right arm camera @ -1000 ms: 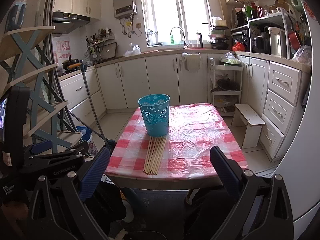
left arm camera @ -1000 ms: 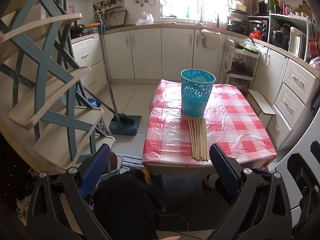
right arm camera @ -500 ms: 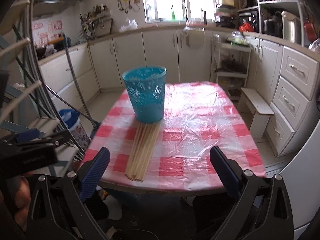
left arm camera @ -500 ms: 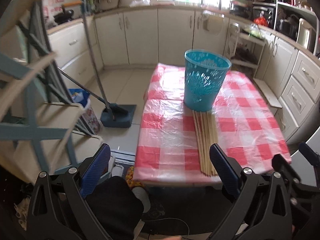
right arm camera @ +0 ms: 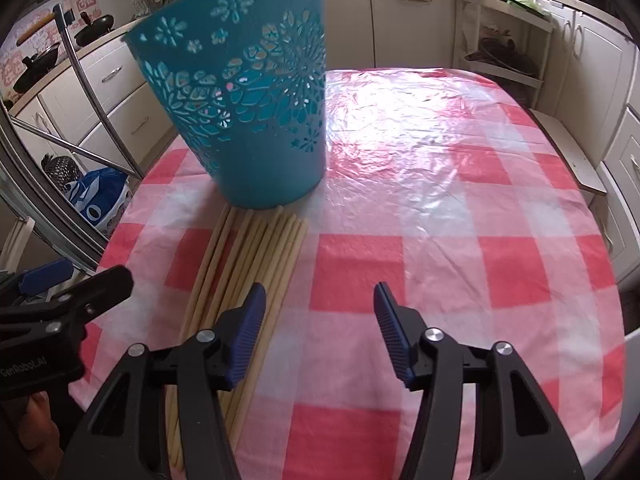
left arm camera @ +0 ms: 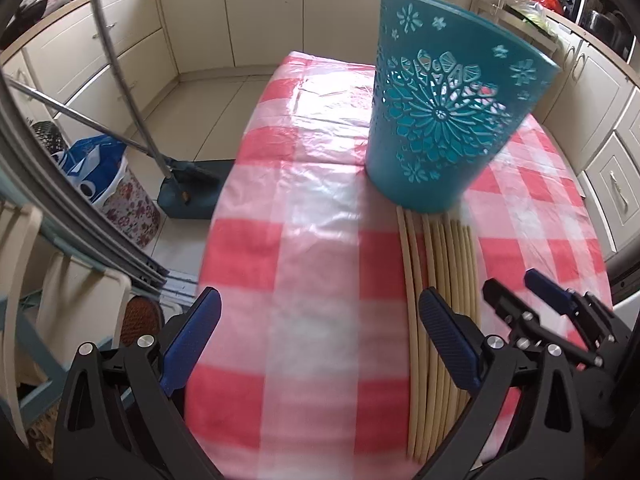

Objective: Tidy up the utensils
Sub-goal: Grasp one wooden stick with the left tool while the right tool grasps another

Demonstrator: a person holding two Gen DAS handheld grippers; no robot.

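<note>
Left wrist view: left gripper (left arm camera: 318,334) stood wide apart, empty, above the checked tablecloth (left arm camera: 316,240); chopsticks (left arm camera: 440,280) lay bundled just before the teal basket (left arm camera: 448,120).

Right wrist view: right gripper (right arm camera: 319,322) was closing, nothing between its jaws, beside the chopsticks (right arm camera: 256,256).

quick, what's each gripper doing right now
left gripper: open, holding nothing
right gripper: jaws closing, nothing between them, above the chopsticks
</note>
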